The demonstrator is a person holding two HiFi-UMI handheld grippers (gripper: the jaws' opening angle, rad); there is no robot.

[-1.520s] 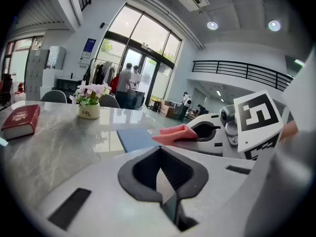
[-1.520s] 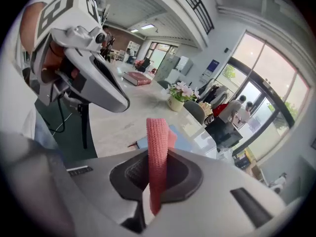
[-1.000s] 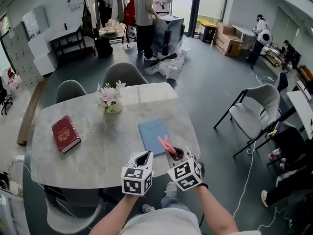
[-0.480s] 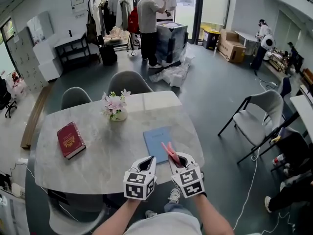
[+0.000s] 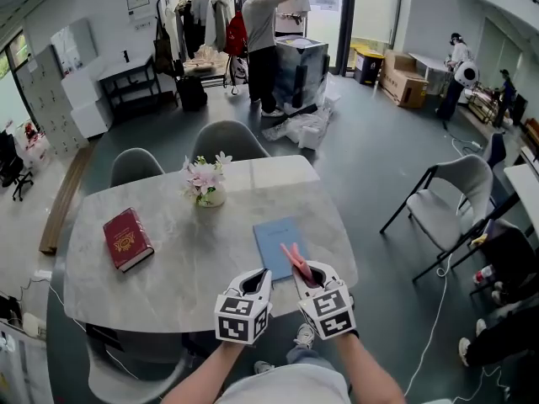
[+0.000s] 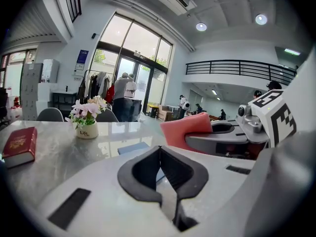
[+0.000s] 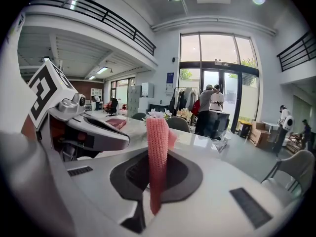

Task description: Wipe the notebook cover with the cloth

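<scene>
My right gripper [image 5: 303, 269] clamped tight on pink cloth [image 5: 291, 256], at near edge of blue notebook [image 5: 278, 241]. My left gripper [image 5: 250, 281] fully closed, empty, just left.

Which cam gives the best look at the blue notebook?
Head view: the notebook lies flat on the table, nearly its whole blue cover seen from above, only the near corner behind the pink cloth. Left gripper view catches just a low blue sliver. Right gripper view does not show it.
</scene>
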